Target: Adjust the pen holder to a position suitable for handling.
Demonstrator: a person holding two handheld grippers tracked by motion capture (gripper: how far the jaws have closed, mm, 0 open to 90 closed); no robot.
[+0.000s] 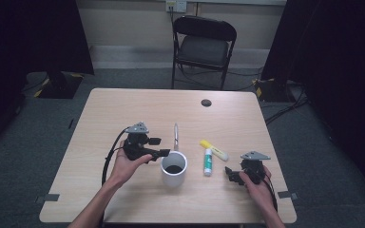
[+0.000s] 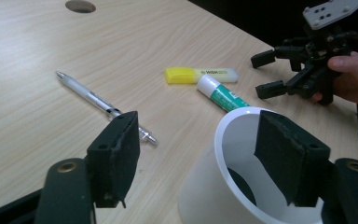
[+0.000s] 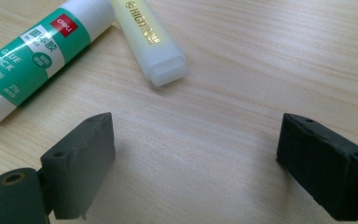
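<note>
Left tongs [image 1: 162, 147] sit just left of centre in the high view, right at the rim of the cup [image 1: 174, 168] — the white cup stands upright on the tabletop [image 1: 123, 109], a bit below the middle of the frame. In the left gripper view the jaws stand partly apart with nothing pinched between them; one pad hangs over the cup's [image 2: 242, 163] mouth at lower right, the other is outside it at lower left, above the bare wood. Something dark lies at the bottom of the cup, can't tell what it is.

Right tongs [image 1: 230, 174] are at the lower right of the high view, resting low by the tabletop edge, well apart from the cup. Their jaws are spread wide and hold nothing — in the right gripper view there's just wood grain between the two pads.

Other stuff on the tabletop: a pen [image 1: 175, 136] lying above the cup, pointing toward the top of the frame; a glue stick [image 1: 208, 162] and a yellow highlighter [image 1: 214, 149] to the right of the cup, touching at their upper ends. In the right gripper view the glue stick [image 3: 32, 56] and highlighter [image 3: 149, 42] fill the upper left.
</note>
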